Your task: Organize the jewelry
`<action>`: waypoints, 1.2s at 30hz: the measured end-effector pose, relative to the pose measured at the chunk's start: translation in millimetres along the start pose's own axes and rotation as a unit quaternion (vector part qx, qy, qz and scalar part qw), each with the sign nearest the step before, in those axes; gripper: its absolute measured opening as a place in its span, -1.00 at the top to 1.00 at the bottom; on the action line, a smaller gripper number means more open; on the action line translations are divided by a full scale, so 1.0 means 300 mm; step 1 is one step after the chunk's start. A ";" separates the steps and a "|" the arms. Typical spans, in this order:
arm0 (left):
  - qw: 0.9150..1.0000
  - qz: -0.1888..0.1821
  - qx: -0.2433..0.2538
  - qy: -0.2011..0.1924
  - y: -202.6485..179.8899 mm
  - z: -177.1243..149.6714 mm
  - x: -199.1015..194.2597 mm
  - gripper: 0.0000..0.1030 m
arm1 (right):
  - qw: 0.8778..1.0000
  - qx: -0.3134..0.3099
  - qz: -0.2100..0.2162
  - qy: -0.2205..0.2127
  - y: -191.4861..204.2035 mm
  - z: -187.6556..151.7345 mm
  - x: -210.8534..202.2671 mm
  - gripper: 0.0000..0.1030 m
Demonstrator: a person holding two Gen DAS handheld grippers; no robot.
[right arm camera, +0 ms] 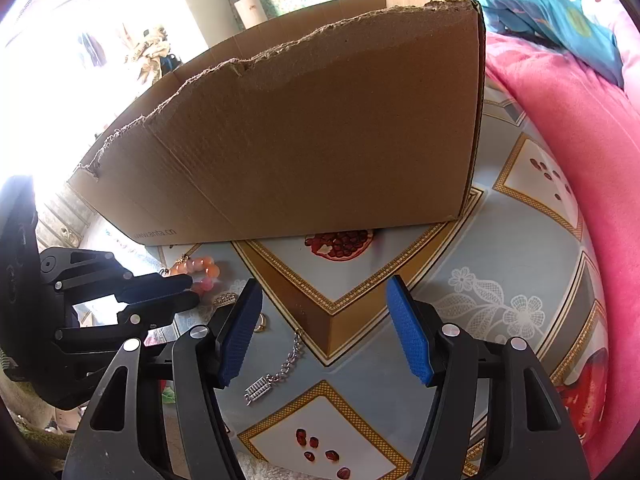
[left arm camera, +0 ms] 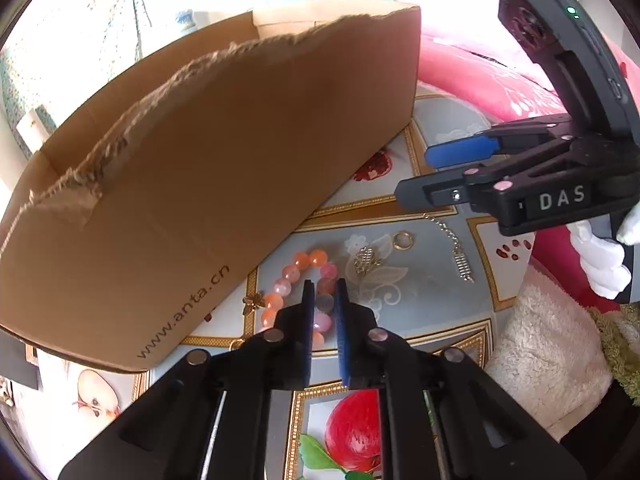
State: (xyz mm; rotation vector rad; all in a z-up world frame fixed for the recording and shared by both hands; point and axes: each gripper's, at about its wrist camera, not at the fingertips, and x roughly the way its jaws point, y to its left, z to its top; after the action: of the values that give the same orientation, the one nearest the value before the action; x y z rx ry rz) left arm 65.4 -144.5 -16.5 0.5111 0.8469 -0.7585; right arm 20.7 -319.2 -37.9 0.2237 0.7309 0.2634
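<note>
Brown cardboard box with a torn top edge is sitting on the table with the fruit-and-flower cloth, taking up most of the far side. Just in front of the box, a bracelet of round orange and pink beads is lying flat on the cloth. The left gripper is reaching down over the ring of beads, and its blue pads are squeezing one bead on the right side of the loop. The right gripper is hanging above the cloth with its blue pads wide apart, holding nothing. Near it, a silver chain with a small ribbed charm is lying stretched out, running from the box side toward the table's near edge. A small gold ring is resting just beside the chain.
</note>
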 end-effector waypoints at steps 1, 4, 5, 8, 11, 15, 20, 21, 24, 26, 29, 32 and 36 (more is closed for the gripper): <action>1.000 0.001 0.001 -0.004 -0.001 0.002 -0.005 0.82 | 1.000 0.000 0.000 0.000 0.000 0.000 0.000 -0.18; 1.000 0.004 -0.004 -0.024 0.007 0.010 -0.051 0.82 | 1.000 0.000 -0.001 0.000 -0.002 0.000 -0.001 -0.18; 0.999 0.004 -0.008 -0.032 0.014 0.012 -0.068 0.82 | 1.000 -0.001 -0.001 0.000 -0.003 0.000 -0.001 -0.18; 0.998 0.012 -0.028 -0.059 0.048 0.025 -0.137 0.82 | 1.000 -0.001 0.000 -0.001 -0.002 0.000 0.000 -0.18; 0.994 0.012 -0.066 -0.083 0.098 0.028 -0.216 0.82 | 1.000 -0.001 -0.001 -0.001 0.001 0.000 0.001 -0.18; 0.985 -0.012 -0.132 -0.113 0.168 -0.004 -0.305 0.82 | 1.000 -0.001 -0.003 -0.003 0.007 0.002 0.007 -0.18; 0.976 -0.019 -0.196 -0.097 0.229 -0.081 -0.298 0.82 | 1.000 -0.003 -0.006 -0.003 0.015 -0.002 0.011 -0.19; 0.974 -0.018 -0.208 -0.089 0.243 -0.104 -0.289 0.82 | 1.000 -0.004 -0.007 -0.003 0.018 -0.008 0.014 -0.19; 0.967 -0.019 -0.244 -0.075 0.281 -0.170 -0.267 0.82 | 1.000 -0.006 -0.010 -0.003 0.026 -0.010 0.018 -0.19; 0.964 -0.008 -0.257 -0.066 0.303 -0.198 -0.262 0.81 | 1.000 -0.008 -0.012 -0.002 0.033 -0.012 0.022 -0.19; 0.962 0.008 -0.266 -0.064 0.314 -0.224 -0.254 0.81 | 1.000 -0.008 -0.015 -0.002 0.047 -0.010 0.022 -0.19; 0.961 0.023 -0.267 -0.061 0.327 -0.234 -0.246 0.65 | 1.000 -0.003 -0.014 -0.003 0.048 -0.008 0.023 -0.19; 0.961 0.037 -0.263 -0.081 0.327 -0.244 -0.274 0.52 | 0.999 0.001 -0.031 -0.008 0.040 0.000 0.007 -0.19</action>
State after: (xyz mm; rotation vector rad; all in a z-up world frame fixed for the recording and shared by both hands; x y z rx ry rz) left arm 70.5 -1.6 19.1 0.0045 0.8306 -0.4707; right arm 20.3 -307.3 -35.8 0.2042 0.7202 0.2013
